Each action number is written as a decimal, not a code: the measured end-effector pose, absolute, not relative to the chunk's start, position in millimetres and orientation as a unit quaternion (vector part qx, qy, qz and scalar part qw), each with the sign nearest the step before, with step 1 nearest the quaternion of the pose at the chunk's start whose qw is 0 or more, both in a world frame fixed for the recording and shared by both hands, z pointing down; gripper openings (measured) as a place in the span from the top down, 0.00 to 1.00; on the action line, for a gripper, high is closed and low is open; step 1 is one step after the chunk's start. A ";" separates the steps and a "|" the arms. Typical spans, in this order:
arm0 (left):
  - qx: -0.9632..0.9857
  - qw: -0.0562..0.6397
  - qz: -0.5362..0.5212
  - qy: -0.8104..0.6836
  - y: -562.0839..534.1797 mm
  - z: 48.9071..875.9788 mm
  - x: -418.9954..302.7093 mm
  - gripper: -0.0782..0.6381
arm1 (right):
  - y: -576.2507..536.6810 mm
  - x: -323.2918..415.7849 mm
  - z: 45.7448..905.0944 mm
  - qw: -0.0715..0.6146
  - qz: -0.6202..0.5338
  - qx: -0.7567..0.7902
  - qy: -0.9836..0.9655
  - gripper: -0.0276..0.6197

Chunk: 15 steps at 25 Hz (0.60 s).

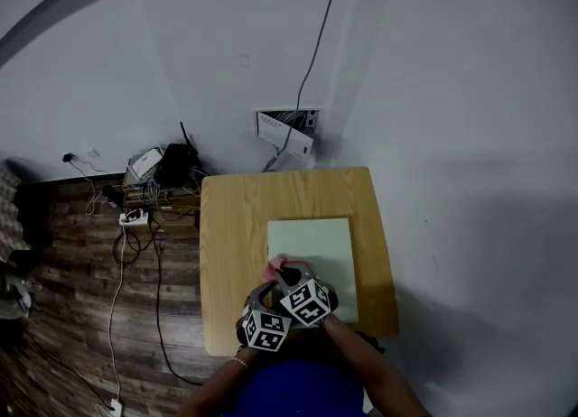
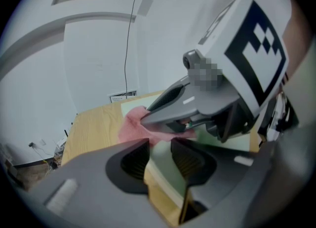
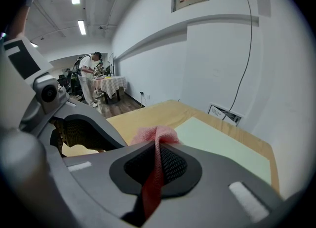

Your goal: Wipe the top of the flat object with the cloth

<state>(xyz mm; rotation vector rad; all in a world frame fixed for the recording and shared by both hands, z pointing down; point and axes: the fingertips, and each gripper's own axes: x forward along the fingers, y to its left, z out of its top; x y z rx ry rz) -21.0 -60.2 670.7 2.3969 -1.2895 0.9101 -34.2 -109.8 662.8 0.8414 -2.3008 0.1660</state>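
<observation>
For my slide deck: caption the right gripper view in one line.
Right gripper shut on a pink cloth, with the pale green board and wooden table beyond.

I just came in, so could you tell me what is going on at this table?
A person is at the wooden table with a gripper in each hand. The right gripper is shut on a pink cloth, at the near left part of the pale green board. The left gripper is open and empty beside it.

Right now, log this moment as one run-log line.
right gripper: shut on cloth | left gripper: open | cloth: at green board left edge
</observation>
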 end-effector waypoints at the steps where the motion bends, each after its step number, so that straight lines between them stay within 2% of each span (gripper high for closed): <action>1: 0.827 0.135 0.314 -0.445 -60.1 670.6 -21.2 0.71 | -110.1 -32.2 663.0 0.338 0.064 0.325 -0.881 0.94; 15: 0.827 0.134 0.314 -0.447 -60.6 670.8 -20.6 0.71 | -110.9 9.1 667.7 0.347 0.086 0.354 -0.864 0.94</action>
